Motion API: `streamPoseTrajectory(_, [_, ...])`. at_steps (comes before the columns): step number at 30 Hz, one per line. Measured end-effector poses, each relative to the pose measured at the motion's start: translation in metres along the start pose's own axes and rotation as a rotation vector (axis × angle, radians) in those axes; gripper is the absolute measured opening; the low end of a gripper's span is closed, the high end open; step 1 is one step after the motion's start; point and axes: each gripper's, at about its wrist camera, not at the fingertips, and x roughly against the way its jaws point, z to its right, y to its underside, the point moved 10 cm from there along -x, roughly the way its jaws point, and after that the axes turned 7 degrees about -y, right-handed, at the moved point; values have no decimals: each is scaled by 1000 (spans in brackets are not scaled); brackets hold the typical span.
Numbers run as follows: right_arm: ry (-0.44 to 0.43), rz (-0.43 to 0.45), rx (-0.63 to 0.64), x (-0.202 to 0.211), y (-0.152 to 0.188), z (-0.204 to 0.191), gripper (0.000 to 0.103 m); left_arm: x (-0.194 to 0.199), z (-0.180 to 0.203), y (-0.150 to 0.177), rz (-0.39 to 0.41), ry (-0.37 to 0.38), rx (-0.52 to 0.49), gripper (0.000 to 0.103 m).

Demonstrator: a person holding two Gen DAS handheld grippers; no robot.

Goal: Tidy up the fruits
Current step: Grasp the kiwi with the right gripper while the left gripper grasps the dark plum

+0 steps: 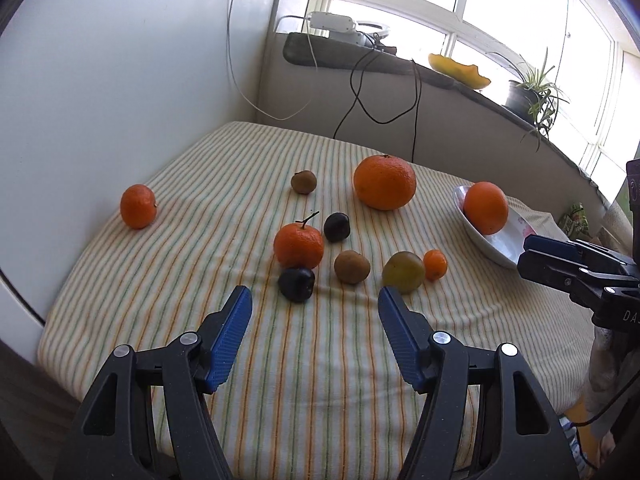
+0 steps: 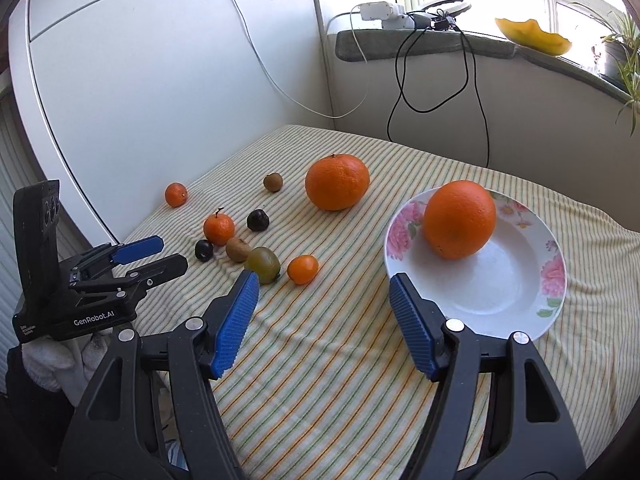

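Fruit lies scattered on a striped cloth (image 1: 304, 360). A flowered white bowl (image 2: 500, 280) on the right holds one orange (image 2: 460, 225). A bigger orange (image 2: 337, 181) sits on the cloth behind it. Left of the bowl lie a stemmed mandarin (image 1: 298, 245), two dark plums (image 1: 296, 284) (image 1: 337, 227), two kiwis (image 1: 351, 266) (image 1: 303, 182), a greenish fruit (image 1: 403, 272) and a tiny orange (image 1: 435, 265). Another mandarin (image 1: 138, 206) rests far left. My left gripper (image 1: 315, 300) hangs open just short of the cluster. My right gripper (image 2: 324, 286) is open and empty beside the bowl's near rim.
A white wall panel runs along the cloth's left edge. Behind, a windowsill carries a power strip (image 2: 376, 11) with cables hanging down, a cut yellow melon (image 2: 534, 38) and a potted plant (image 1: 528, 94). The cloth's front edge drops off near both grippers.
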Motion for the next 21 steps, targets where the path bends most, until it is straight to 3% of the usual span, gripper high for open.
streamPoseTrajectory(10, [-70, -77, 79, -38, 0, -31, 42, -20, -11, 6, -42, 37, 20, 46])
streamPoseTrajectory(21, [-76, -140, 143, -74, 0, -46, 36, -31, -12, 2, -65, 47, 4, 39])
